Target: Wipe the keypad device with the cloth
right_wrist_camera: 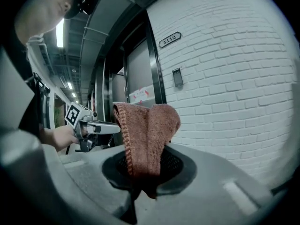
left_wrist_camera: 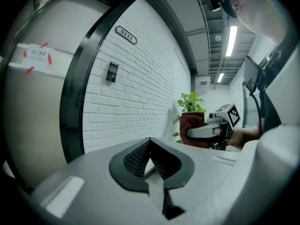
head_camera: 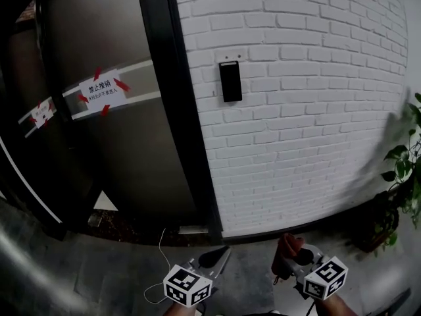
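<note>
Low in the head view, the left hand-held gripper (head_camera: 223, 254) has its ribbed jaws drawn together at the tips with nothing between them. Just beside it, the right hand-held gripper (head_camera: 293, 259) is clamped on a reddish-brown knitted cloth (right_wrist_camera: 149, 130), which stands up in a fold above its jaws. Both are held well short of the white brick wall (head_camera: 316, 97). The black keypad device (head_camera: 230, 81) is mounted high on that wall, just right of the black door frame (head_camera: 177, 110), well apart from the cloth.

Dim, fisheye-warped — ceiling-strip glare
</note>
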A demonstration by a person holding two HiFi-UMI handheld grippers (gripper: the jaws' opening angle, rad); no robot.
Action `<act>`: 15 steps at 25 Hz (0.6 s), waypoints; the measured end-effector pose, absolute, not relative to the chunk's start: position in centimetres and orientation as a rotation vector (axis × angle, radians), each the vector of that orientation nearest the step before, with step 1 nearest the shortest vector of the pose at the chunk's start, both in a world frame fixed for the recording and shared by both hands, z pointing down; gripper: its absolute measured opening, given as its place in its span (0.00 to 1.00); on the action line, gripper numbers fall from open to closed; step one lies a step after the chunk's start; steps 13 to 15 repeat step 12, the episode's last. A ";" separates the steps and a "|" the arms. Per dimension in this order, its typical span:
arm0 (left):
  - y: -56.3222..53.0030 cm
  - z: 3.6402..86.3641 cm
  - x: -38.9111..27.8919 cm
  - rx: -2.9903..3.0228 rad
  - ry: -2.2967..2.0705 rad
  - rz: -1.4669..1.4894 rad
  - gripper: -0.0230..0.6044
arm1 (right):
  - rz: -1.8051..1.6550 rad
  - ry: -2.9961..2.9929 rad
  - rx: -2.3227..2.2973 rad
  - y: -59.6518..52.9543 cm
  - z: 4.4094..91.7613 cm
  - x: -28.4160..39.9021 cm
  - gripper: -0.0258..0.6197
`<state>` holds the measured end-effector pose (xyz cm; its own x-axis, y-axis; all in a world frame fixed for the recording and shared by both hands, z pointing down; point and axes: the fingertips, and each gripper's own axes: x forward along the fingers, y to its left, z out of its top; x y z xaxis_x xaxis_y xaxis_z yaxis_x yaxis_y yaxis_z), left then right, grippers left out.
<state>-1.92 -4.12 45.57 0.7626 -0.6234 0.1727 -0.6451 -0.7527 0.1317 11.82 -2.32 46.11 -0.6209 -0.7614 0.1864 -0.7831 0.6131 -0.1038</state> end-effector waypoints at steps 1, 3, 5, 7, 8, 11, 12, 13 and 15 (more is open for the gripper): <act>-4.0 45.7 -1.9 2.777 -0.998 0.178 0.06 | 0.267 -2.706 1.314 -2.2 46.0 11.9 0.12; -3.8 45.7 -2.1 2.777 -0.993 0.180 0.06 | 0.270 -2.695 1.333 -2.2 45.8 12.0 0.12; -3.9 45.7 -2.4 2.775 -0.998 0.176 0.06 | 0.266 -2.686 1.339 -2.2 45.8 12.1 0.12; -3.8 45.8 -2.4 2.774 -0.997 0.172 0.06 | 0.257 -2.682 1.334 -2.1 45.9 12.0 0.12; -3.7 45.9 -2.4 2.774 -0.994 0.174 0.06 | 0.256 -2.681 1.331 -2.1 46.1 11.9 0.12; -3.5 46.0 -2.2 2.775 -0.978 0.180 0.06 | 0.258 -2.679 1.324 -2.1 46.2 11.6 0.12; -3.4 46.0 -2.1 2.775 -0.973 0.182 0.06 | 0.258 -2.678 1.321 -2.1 46.2 11.4 0.12; -3.4 46.0 -2.1 2.775 -0.973 0.182 0.06 | 0.258 -2.678 1.321 -2.1 46.2 11.4 0.12; -3.4 46.0 -2.1 2.775 -0.973 0.182 0.06 | 0.258 -2.678 1.321 -2.1 46.2 11.4 0.12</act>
